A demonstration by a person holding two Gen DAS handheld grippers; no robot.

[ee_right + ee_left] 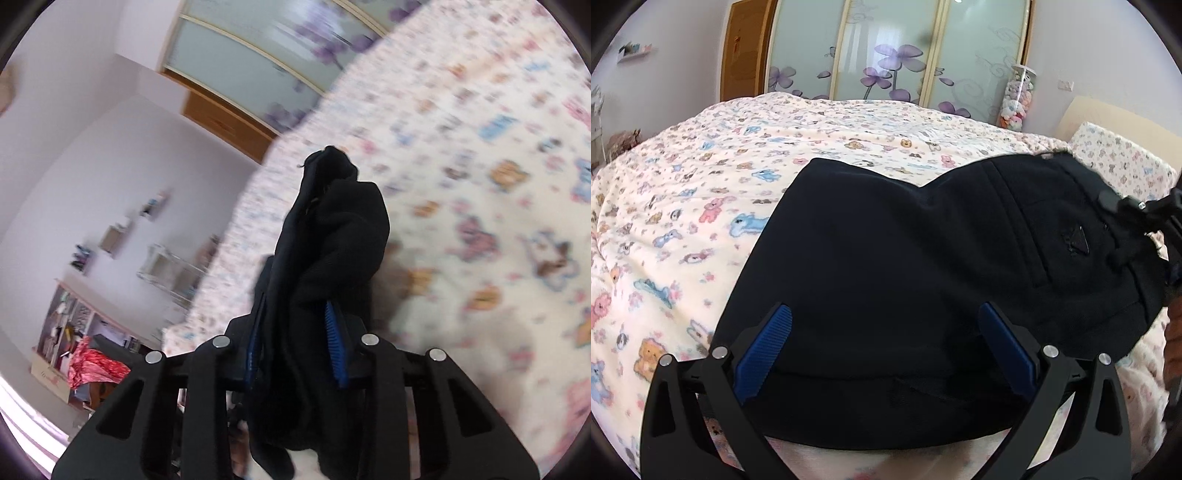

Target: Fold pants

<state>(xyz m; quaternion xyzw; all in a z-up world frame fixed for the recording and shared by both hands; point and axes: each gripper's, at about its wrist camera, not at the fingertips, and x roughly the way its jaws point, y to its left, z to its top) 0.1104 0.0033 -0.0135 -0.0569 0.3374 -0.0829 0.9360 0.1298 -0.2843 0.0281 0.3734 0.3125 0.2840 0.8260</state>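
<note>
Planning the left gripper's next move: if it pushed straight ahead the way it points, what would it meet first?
Probably the pants. The left gripper has its jaws open over the dark cloth, which fills the space between and ahead of them. Past the cloth lies the bed cover. Height above the cloth is unclear.

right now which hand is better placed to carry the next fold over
Right. The right gripper is already shut on a bunched part of the pants, lifted off the bed. The left gripper is open above the flat cloth, holding nothing.
</note>
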